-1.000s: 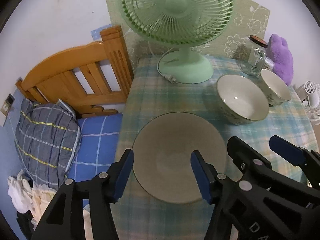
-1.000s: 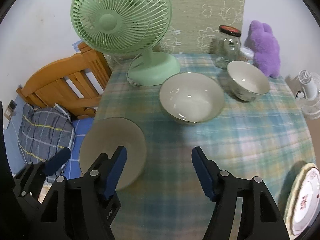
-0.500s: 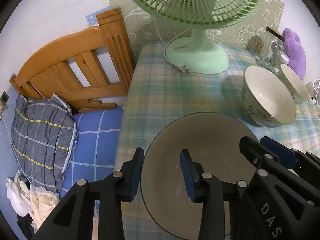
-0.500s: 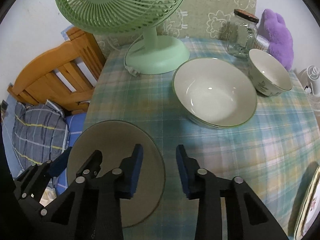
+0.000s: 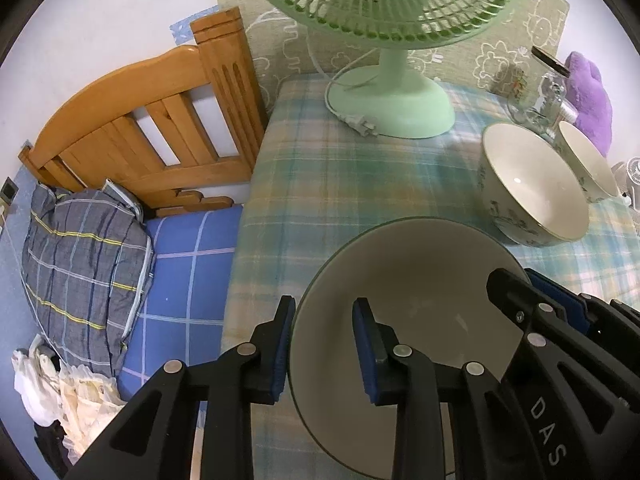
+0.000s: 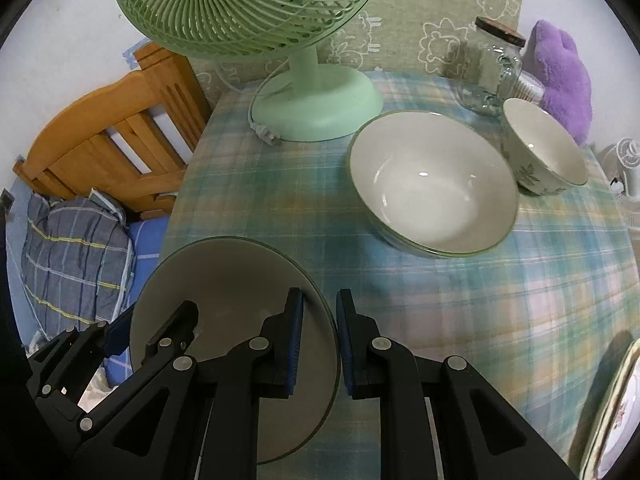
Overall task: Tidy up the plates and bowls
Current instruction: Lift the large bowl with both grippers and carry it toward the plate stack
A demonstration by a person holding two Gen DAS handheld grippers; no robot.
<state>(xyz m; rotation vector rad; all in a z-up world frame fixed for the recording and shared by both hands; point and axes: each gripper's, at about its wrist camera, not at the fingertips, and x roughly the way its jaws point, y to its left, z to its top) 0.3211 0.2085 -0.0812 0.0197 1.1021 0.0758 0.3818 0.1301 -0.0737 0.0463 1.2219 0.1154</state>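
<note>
Left gripper: matte black angular frame, triangular cut-outs, round silver screw heads at joints, blue pads lining fingers. Right gripper: same black frame, silver screws, blue pads. White letters "DAS" on its side in left view.

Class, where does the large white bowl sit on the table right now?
In the right wrist view the large white bowl sits right of centre, between the green fan and the small bowl.
</note>
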